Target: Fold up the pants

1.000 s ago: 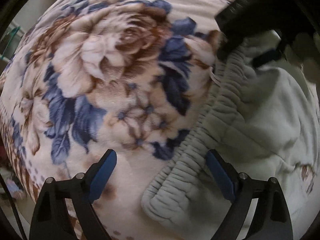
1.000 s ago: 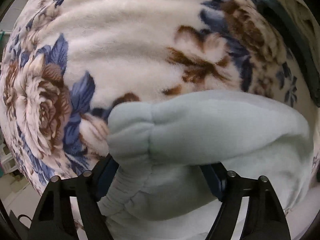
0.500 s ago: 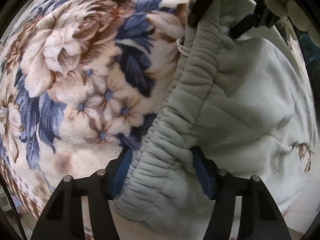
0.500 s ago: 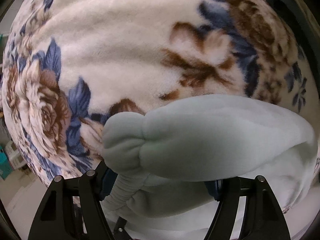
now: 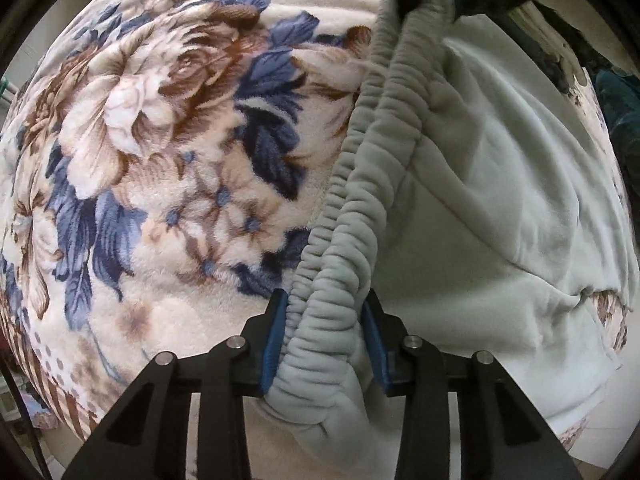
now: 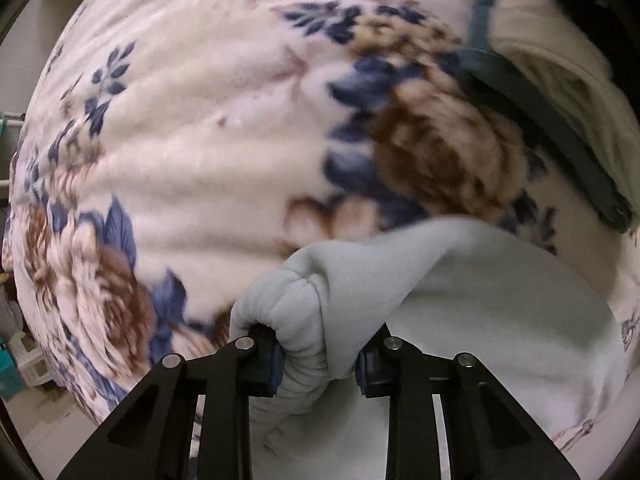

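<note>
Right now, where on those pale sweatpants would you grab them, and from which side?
By the gathered elastic waistband, from above: it forms a thick raised ridge on the flat floral blanket. Left gripper and right gripper each pinch it.

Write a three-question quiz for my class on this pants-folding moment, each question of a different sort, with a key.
1. True or false: the left tool is clamped on the waistband.
2. What lies under the pants? A) bare wood B) floral blanket C) tiled floor
3. Fill in: the right tool grips a bunched ___ of the pants.

Key: 1 true; 2 B; 3 the pale fabric fold.
</note>
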`<state>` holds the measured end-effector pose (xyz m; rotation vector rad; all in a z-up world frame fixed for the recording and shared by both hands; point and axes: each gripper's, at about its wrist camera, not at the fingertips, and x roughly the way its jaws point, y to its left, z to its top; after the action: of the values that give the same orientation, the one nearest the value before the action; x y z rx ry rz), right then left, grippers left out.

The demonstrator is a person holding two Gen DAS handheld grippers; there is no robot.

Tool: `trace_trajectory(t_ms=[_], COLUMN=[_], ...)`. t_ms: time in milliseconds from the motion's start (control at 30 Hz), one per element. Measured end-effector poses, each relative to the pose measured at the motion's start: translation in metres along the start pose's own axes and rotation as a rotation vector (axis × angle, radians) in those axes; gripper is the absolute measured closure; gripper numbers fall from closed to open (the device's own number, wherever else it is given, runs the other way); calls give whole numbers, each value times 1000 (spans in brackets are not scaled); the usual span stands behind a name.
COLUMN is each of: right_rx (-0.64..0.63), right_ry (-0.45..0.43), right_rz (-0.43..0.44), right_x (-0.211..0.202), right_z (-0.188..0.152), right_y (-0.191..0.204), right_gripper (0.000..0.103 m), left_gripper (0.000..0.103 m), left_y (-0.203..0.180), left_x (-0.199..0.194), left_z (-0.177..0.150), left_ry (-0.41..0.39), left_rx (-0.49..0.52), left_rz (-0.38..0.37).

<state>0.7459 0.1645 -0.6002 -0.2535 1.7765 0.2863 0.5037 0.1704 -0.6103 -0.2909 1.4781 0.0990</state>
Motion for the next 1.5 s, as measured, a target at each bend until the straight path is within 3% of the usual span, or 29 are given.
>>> trace_trajectory(t_ms=[67,100,167,233,267,333,367,400,533,600,700,833,867,933,1033,1167,1367,1500], right_rx=[21,0,-65,-110,-131,-171,-177,-175,-114,-37,144,496,537,553,494,403,241,95], right_ry=[10,34,64,94,102,89,65,35,-59,-119,-165,-165,-159,-138,-123,-119,-85,-58], right_rz=[-12,-22,-16,58,94,189,240,272,306,323,379,384,377,267,150,54,-103,-221], right_x=[8,16,17,1,-8,-33,-47,-59,-88,-102,-106,-64,-53,-37,-23,-18,-16,-15], right_z=[10,11,11,6,2,-11,-20,-34,-94,-127,-187,-275,-287,-299,-287,-253,-204,-191], right_y=[-2,0,3,-2,-7,-24,-37,-50,-98,-142,-219,-329,-346,-383,-408,-436,-447,-466], right_gripper=[74,67,63,59,51,16,0,0,0,0,0,0,0,0,0,0,0,0], left_gripper=[69,66,61,58,54,43,27,15,14,14,14,14,14,14,14,14,14,14], left_y=[2,-2,2,5,5,-1,-5,-8,-22,-30,-64,-110,-119,-144,-183,-247,-344,-403], left_x=[-5,-17,-27,-45,-54,-74,-82,-89,-110,-111,-116,-109,-108,-100,-84,-54,-11,22], left_z=[-12,-20,-13,-10,-10,-11,-13,-14,-23,-28,-25,0,8,35,74,114,127,123], left_ry=[9,23,21,14,5,-20,-38,-55,-90,-110,-162,-201,-212,-219,-230,-202,-158,-99], left_rx=[-11,-14,-25,-54,-57,-47,-36,-20,16,33,99,194,210,262,334,449,693,929], left_rz=[-8,-14,-24,-55,-59,-23,-7,11,53,58,56,88,95,105,140,175,257,307])
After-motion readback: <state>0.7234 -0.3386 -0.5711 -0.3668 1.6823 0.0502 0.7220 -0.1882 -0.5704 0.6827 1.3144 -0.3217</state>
